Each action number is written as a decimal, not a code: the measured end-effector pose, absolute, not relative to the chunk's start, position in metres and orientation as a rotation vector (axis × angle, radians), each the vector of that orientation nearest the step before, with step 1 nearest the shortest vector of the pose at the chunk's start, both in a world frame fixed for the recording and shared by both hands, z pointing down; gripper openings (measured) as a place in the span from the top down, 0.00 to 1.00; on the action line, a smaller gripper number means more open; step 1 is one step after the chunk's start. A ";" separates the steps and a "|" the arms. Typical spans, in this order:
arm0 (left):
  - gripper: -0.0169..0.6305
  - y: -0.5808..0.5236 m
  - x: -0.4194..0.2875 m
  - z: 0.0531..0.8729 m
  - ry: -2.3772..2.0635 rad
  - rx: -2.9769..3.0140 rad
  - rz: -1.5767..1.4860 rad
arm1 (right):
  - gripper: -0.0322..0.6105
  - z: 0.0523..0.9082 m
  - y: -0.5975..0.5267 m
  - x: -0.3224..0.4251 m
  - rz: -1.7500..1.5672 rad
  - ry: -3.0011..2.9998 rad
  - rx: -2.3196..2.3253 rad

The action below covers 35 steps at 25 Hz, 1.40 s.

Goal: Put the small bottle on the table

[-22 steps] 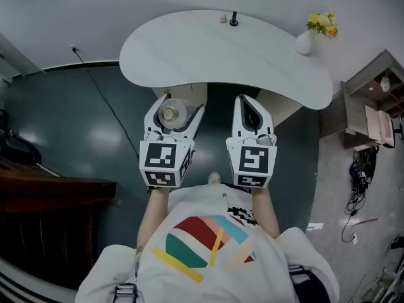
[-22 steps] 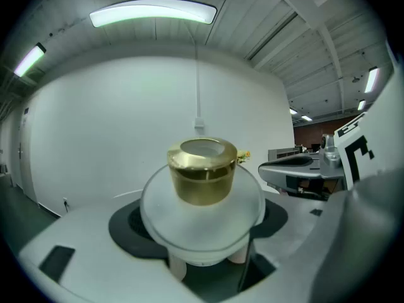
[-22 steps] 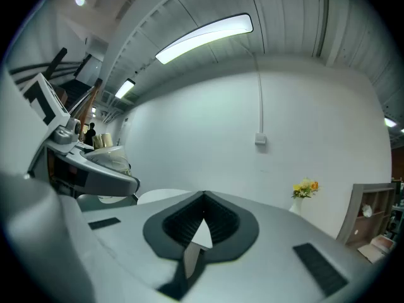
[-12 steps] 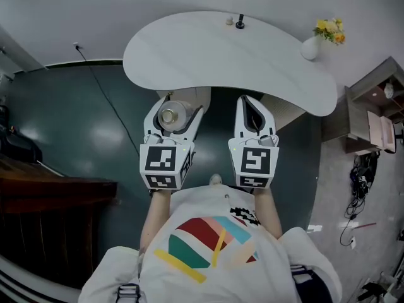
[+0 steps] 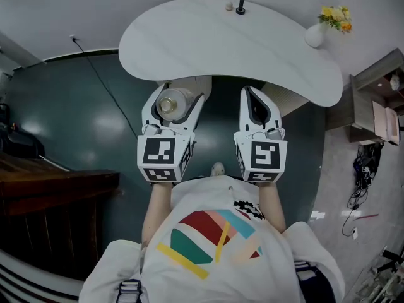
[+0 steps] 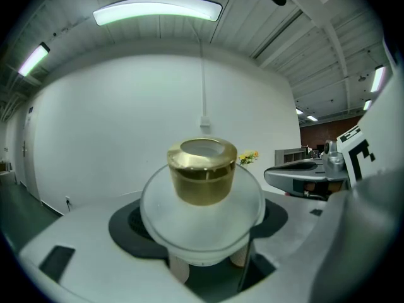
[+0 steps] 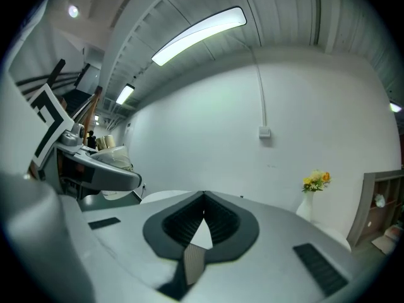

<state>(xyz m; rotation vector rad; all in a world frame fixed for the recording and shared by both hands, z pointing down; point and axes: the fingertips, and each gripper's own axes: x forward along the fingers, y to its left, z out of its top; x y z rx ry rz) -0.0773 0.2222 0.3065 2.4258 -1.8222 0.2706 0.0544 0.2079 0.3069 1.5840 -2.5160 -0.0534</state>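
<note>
The small bottle has a frosted round body and a gold cap. My left gripper is shut on it, jaws spread wide round the body, and holds it in the air just short of the near edge of the white curved table. In the left gripper view the bottle fills the middle, cap toward the far wall. My right gripper hangs beside it to the right, shut with nothing in it; in the right gripper view the right gripper has its ribbed pads meeting.
A white vase of yellow flowers stands at the table's right end, and two small items sit at its far edge. A cable runs over the dark green floor. Dark wooden furniture is left, a shelf unit right.
Both grippers have moved a little forward toward the table's near edge, with the bottle still held in the left one. The right gripper stays shut.
</note>
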 end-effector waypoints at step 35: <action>0.43 0.177 -0.035 0.279 -1.860 2.530 0.199 | 0.93 0.309 0.186 0.110 -0.057 -2.536 1.616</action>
